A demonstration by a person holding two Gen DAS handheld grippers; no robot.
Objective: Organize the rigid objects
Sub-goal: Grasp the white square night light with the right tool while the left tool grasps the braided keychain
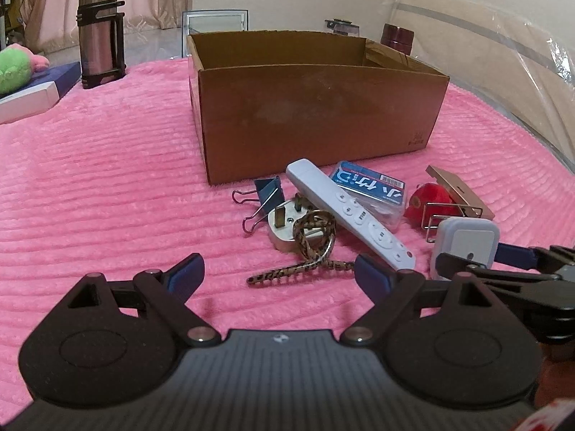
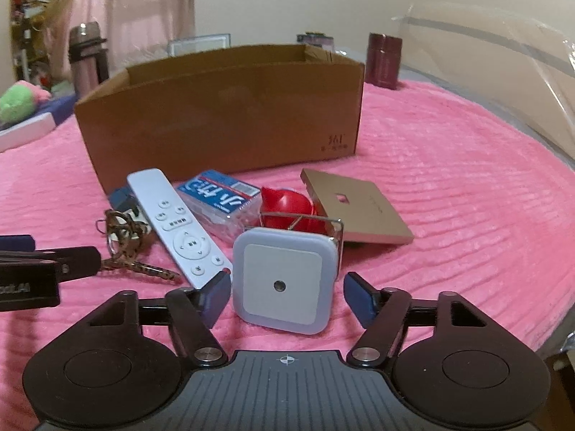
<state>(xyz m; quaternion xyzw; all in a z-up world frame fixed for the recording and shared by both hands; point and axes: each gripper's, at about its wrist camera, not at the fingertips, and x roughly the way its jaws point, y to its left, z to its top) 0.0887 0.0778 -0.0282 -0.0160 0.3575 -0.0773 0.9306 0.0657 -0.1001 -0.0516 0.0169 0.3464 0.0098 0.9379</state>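
An open cardboard box (image 1: 316, 118) (image 2: 222, 115) stands on the pink cloth. In front of it lie a white remote (image 1: 350, 212) (image 2: 176, 230), a blue card pack (image 1: 370, 188) (image 2: 219, 197), a blue binder clip (image 1: 266, 194), a white plug (image 1: 284, 230), a leopard hair claw (image 1: 312, 251) (image 2: 125, 248), a red object (image 1: 427, 201) (image 2: 287, 208), a tan plate (image 1: 460, 190) (image 2: 359, 208) and a white square night light (image 1: 467, 244) (image 2: 284, 283). My left gripper (image 1: 278, 274) is open just short of the hair claw. My right gripper (image 2: 285, 296) is open, its fingers either side of the night light.
A steel thermos (image 1: 100, 36) (image 2: 86, 61) stands at the back left, near a green plush toy (image 1: 14, 68) and a white-and-blue box (image 1: 32, 93). A maroon cup (image 2: 382, 61) stands behind the cardboard box. Clear plastic sheeting (image 1: 503, 57) covers the right side.
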